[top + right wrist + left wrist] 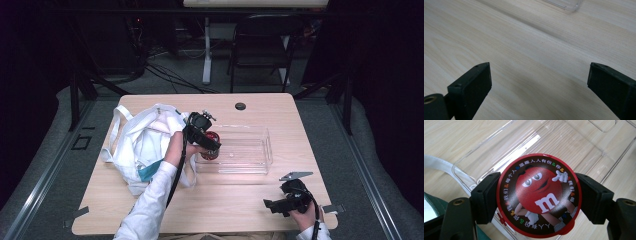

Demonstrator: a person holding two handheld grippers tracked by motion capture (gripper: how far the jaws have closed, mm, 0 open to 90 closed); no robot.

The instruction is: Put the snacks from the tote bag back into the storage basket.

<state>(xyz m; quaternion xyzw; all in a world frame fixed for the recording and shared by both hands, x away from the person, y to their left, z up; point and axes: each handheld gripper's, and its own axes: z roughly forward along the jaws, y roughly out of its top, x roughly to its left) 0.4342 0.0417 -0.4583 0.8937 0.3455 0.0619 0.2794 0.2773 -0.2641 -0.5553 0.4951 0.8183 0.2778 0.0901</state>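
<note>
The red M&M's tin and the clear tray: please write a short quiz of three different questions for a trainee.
1. True or false: the right tongs hold the red M&M's tin.
2. Over what do the left tongs hold the tin: A) white bag, B) clear tray, C) chair?
3. Fill in: the right tongs are ___, above bare table.

Key: 1 false; 2 B; 3 open.

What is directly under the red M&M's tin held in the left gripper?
The left gripper holds the red tin over the near-left end of the clear plastic bin. The bin's transparent floor and wood table show around it; whatever lies straight beneath the lid is covered.
</note>
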